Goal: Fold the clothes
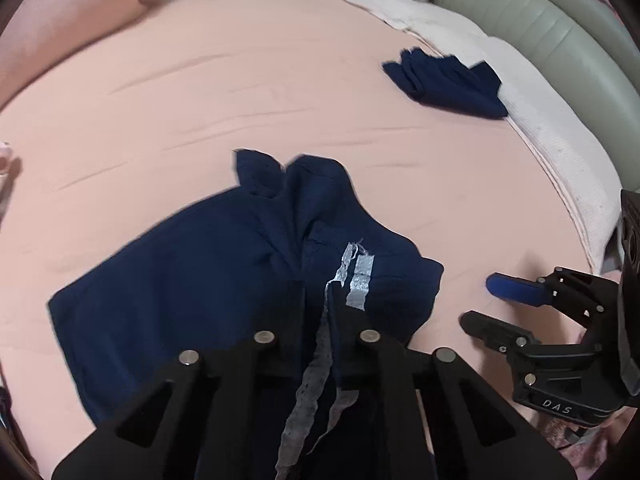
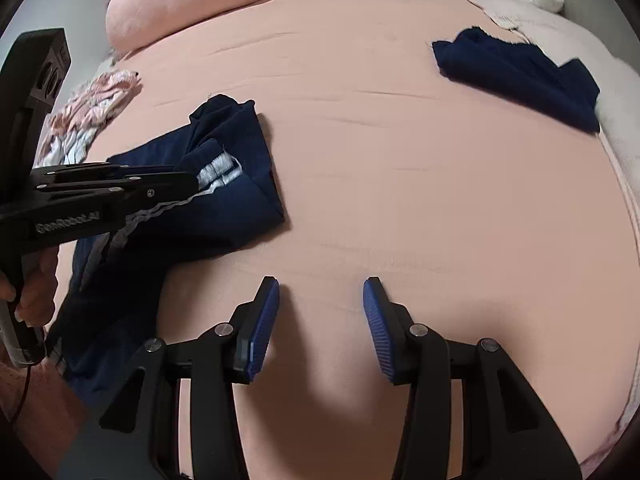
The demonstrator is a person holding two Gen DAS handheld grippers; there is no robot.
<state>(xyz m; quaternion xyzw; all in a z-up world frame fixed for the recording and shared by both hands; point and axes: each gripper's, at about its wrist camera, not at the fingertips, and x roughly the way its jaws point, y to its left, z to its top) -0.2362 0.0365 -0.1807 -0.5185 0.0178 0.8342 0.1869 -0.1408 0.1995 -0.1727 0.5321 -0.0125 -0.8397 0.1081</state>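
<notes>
The left gripper [image 1: 320, 320], black and two-fingered, is clamped on the navy blue garment with grey lace trim [image 1: 192, 272], which lies crumpled on the peach bedsheet [image 1: 240, 80]. The right gripper [image 2: 320, 320], blue-padded, hovers half open and empty beside it. A folded navy garment [image 2: 520, 76] lies well apart.

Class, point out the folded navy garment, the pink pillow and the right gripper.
folded navy garment [image 2: 520, 76], right wrist view, middle of cloth.
pink pillow [image 2: 188, 0], right wrist view, its bulging side.
right gripper [image 2: 322, 322], right wrist view, gap between fingertips.
</notes>
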